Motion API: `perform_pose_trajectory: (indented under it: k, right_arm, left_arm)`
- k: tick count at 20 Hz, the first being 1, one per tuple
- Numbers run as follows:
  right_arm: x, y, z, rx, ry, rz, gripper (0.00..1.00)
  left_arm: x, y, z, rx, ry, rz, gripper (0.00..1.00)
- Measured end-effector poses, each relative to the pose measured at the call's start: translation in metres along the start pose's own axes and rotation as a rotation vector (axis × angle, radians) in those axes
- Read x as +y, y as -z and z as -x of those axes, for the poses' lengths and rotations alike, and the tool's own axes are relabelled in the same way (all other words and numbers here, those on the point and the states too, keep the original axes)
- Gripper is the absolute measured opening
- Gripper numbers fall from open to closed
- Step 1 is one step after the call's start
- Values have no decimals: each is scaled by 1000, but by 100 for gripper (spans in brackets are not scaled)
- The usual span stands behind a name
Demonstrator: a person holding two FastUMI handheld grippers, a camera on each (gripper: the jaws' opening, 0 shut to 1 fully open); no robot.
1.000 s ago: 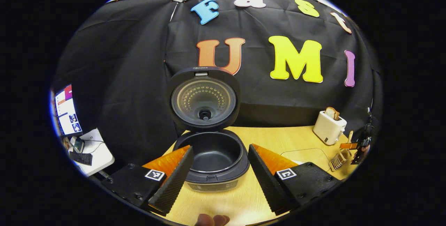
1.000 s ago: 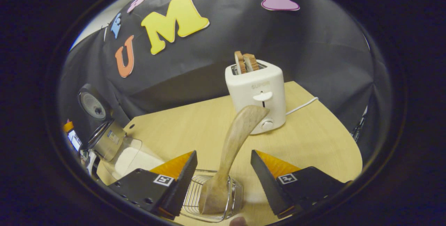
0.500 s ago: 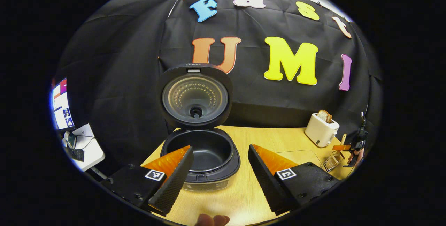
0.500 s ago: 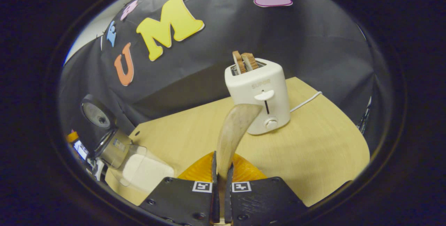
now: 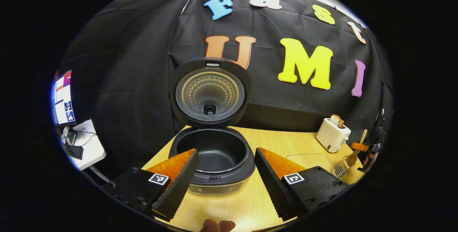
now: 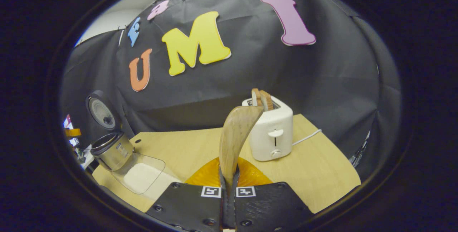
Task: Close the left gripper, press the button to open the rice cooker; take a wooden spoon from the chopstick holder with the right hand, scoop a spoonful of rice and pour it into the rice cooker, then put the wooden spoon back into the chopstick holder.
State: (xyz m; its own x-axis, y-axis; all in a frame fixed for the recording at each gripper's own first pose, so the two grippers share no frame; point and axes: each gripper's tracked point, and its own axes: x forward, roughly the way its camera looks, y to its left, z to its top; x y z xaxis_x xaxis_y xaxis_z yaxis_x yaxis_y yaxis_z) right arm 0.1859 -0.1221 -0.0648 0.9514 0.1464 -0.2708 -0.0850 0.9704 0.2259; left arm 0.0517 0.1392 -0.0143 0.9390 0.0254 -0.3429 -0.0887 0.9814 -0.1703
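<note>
While the left gripper [image 5: 225, 174] is hanging with its jaws spread wide and holding nothing, the left gripper view is showing the rice cooker [image 5: 212, 158] standing between its fingers on the table [image 5: 279, 142], lid [image 5: 209, 93] upright, dark inner pot bare. Far right, the chopstick holder [image 5: 341, 168] is sitting near the toaster [image 5: 332, 134].

Across in the right gripper view, the right gripper [image 6: 229, 203] is pinching the handle of the pale wooden spoon [image 6: 234, 139], its long axis rising upward, bowl topmost before the toaster, and a clear container [image 6: 139, 173] is holding white rice
</note>
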Motion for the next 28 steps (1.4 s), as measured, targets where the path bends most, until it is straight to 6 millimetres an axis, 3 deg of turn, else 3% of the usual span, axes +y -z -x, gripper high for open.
perform_pose_trajectory:
  k: [3,5,7,9,12,15,19,24,28]
  right_arm:
    - [26,-25,20,-62,23,67,0]
    - [63,-31,25,-67,-5,104,0]
    - [113,-39,27,-78,-56,109,0]
    - [166,-31,12,-67,-110,118,0]
    - [223,13,-29,19,-129,175,0]
    - [240,44,-61,51,-55,258,0]
    - [239,63,-85,87,57,349,0]
    - [230,97,-100,245,148,332,0]
    - [264,107,-99,275,57,226,1]
  left_arm:
    - [0,5,2,-42,15,-14,100]
    - [-2,7,5,-78,36,-22,100]
    - [-2,10,9,-109,52,-30,100]
    - [1,12,11,-142,58,-47,100]
    - [0,17,16,-163,76,-46,100]
    - [3,25,22,-171,87,-57,100]
    - [13,34,21,-194,74,-93,100]
    - [18,43,23,-209,83,-99,100]
    - [21,49,27,-210,94,-105,100]
